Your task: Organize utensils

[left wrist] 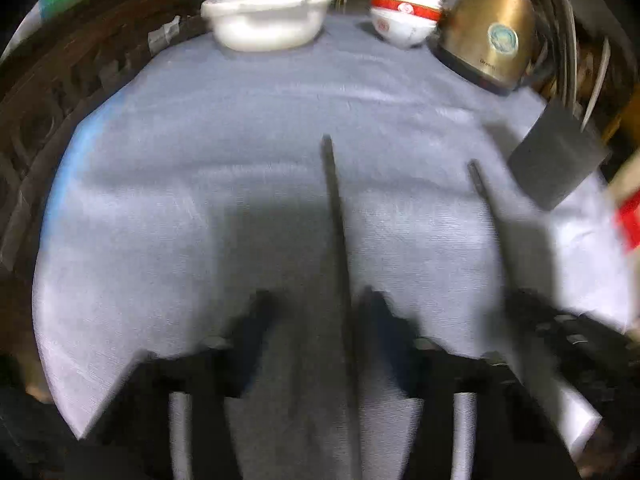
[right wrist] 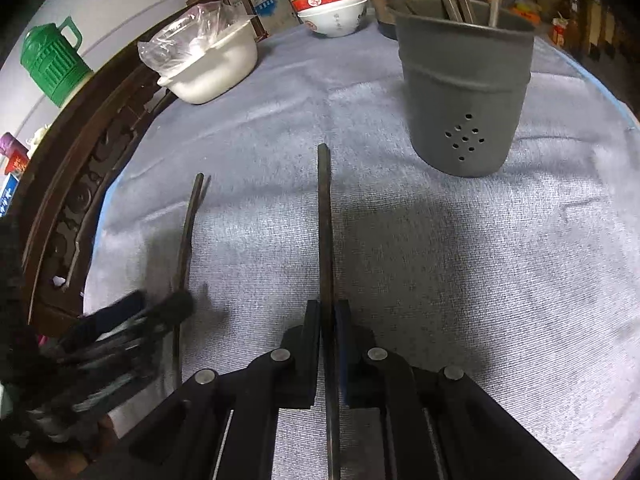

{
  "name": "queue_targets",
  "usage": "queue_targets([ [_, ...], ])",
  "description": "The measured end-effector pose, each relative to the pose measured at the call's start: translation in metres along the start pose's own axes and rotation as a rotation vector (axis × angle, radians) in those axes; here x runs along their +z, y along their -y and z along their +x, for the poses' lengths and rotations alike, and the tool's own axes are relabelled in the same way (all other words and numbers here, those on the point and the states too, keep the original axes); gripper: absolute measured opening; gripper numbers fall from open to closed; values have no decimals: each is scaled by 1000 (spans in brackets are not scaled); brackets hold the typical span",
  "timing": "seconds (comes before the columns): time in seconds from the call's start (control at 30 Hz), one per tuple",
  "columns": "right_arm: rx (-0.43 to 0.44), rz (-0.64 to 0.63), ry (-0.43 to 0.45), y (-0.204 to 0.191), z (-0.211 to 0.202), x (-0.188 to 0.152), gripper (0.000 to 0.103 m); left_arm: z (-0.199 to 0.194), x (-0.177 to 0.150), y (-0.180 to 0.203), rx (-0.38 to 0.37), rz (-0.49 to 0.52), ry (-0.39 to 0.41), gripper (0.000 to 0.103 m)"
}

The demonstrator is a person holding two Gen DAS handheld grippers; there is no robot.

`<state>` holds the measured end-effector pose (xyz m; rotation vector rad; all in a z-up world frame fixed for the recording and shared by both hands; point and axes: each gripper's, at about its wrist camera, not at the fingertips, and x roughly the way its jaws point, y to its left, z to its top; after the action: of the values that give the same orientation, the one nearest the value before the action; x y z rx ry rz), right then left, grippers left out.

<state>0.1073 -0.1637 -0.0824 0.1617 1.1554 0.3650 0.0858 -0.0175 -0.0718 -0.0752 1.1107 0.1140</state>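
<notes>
The right gripper point(right wrist: 328, 320) clamps a thin dark wooden chopstick point(right wrist: 325, 220) near its end. The left gripper's point(left wrist: 316, 308) jaws straddle another chopstick point(left wrist: 334, 208), grip unclear. Light, stiff, roll-prone sticks.

On the cloth-covered tabletop point(right wrist: 400, 260) stand a white basin point(right wrist: 216, 68) holding clear plastic, stacked red-banded bowls point(right wrist: 332, 4) and a gold kettle point(left wrist: 488, 36); a green jug point(right wrist: 50, 60) stands behind.

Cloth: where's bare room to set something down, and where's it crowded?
Free: the middle of the cloth, between the white basin, the grey holder and the chopsticks; also right of the right gripper, below the holder. Crowded: the far edge, with basin, stacked bowls, kettle and holder, and near the left gripper.
</notes>
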Motion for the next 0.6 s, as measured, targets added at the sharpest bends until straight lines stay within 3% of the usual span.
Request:
queue_targets([
  [0.03,3,0,3,1,0,-2,11,-2,0,3,-10,27,-1,11],
  [0.07,4,-3,6,1,-1,-2,11,-4,1,2,-23,32,-14,5],
  [0.2,10,9,12,3,-4,-4,8,-14,-7,-9,-101,29,-38,5],
  [0.33,20,11,20,4,-8,-10,11,-24,-18,-20,-129,-7,-26,5],
  [0.4,27,11,4,6,-6,-6,11,-23,-22,-29,-172,-61,-43,12],
  [0.43,33,15,-10,7,-6,-3,11,-25,-19,-33,-207,-82,-63,29],
  [0.47,38,22,-18,9,-7,-1,11,-26,-18,-35,-223,-97,-75,54],
  [0.5,37,26,-13,10,-9,2,11,-30,-14,-39,-224,-121,-71,61],
  [0.6,24,32,24,14,-21,14,11,-38,-4,-47,-204,-137,-35,62],
])
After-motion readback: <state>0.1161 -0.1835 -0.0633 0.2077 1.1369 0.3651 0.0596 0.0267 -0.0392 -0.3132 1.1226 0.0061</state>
